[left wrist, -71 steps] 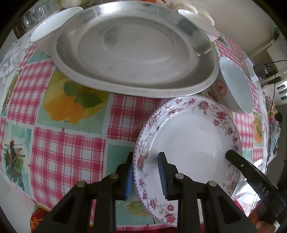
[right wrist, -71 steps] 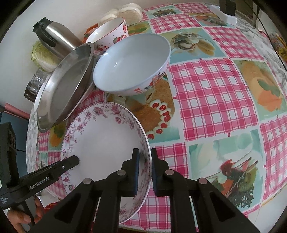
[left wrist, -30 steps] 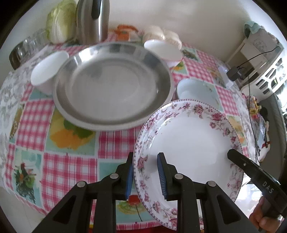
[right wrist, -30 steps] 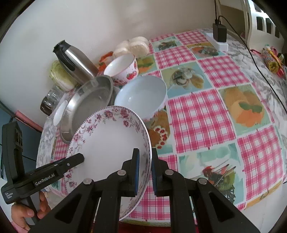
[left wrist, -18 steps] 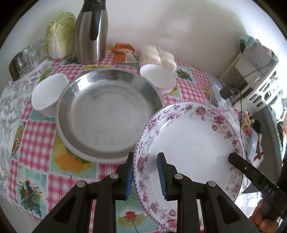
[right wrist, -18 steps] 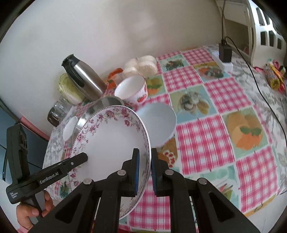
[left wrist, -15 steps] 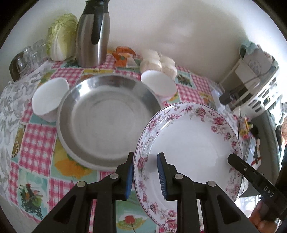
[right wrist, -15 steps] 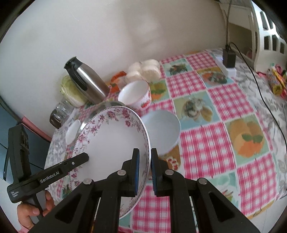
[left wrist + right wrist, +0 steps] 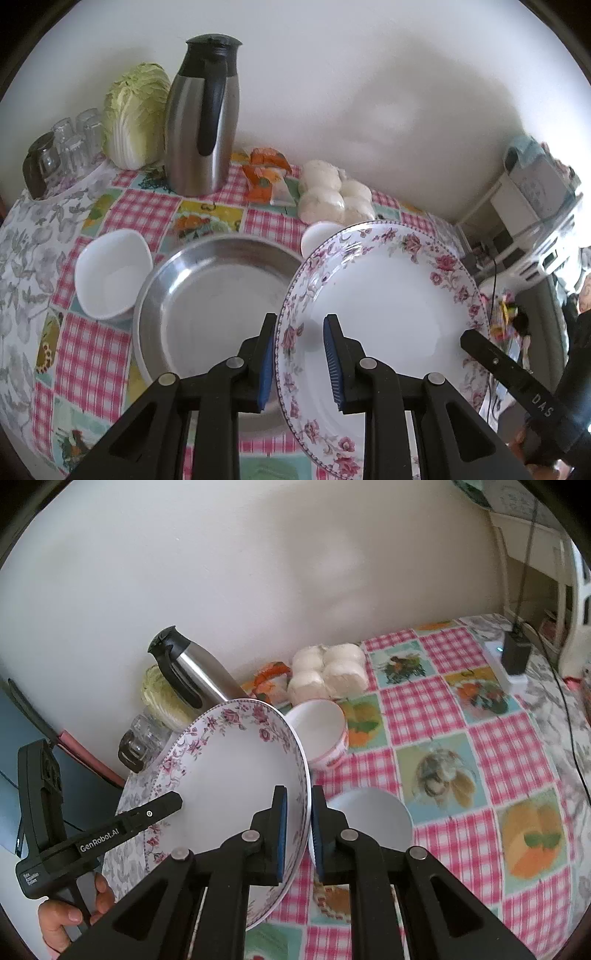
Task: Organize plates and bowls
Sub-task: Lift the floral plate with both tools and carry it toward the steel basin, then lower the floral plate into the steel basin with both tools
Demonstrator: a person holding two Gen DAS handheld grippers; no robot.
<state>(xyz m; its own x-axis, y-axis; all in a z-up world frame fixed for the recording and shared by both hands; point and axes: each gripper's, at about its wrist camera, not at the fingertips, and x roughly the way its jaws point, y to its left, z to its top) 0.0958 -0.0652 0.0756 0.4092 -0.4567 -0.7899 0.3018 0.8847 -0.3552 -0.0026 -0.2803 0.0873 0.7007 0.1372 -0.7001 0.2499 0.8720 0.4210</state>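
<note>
Floral-rimmed plate (image 9: 388,306): white, pink rose border, held in the air above the table and tilted, gripped on opposite edges by both grippers.

Left gripper (image 9: 299,360): blue-padded fingers narrowed onto the plate's near rim, one pad on each face.

Right gripper (image 9: 296,825): fingers narrow, pinching the plate's other rim between the blue pads.

Steel pan (image 9: 214,306): round, shallow, resting on the checked tablecloth (image 9: 491,746) below and left of the plate, partly hidden by it in the left wrist view.

Small white bowl (image 9: 110,275): just beside the pan's left edge; contact cannot be told.

Bowl with red pattern (image 9: 325,734): on the cloth behind the plate.

Plain white bowl (image 9: 369,821): on the cloth just right of the right gripper's fingers.

Thermos jug (image 9: 203,122), napa cabbage (image 9: 135,114), upturned glasses (image 9: 70,144), bagged white buns (image 9: 327,674): ranged along the wall.
</note>
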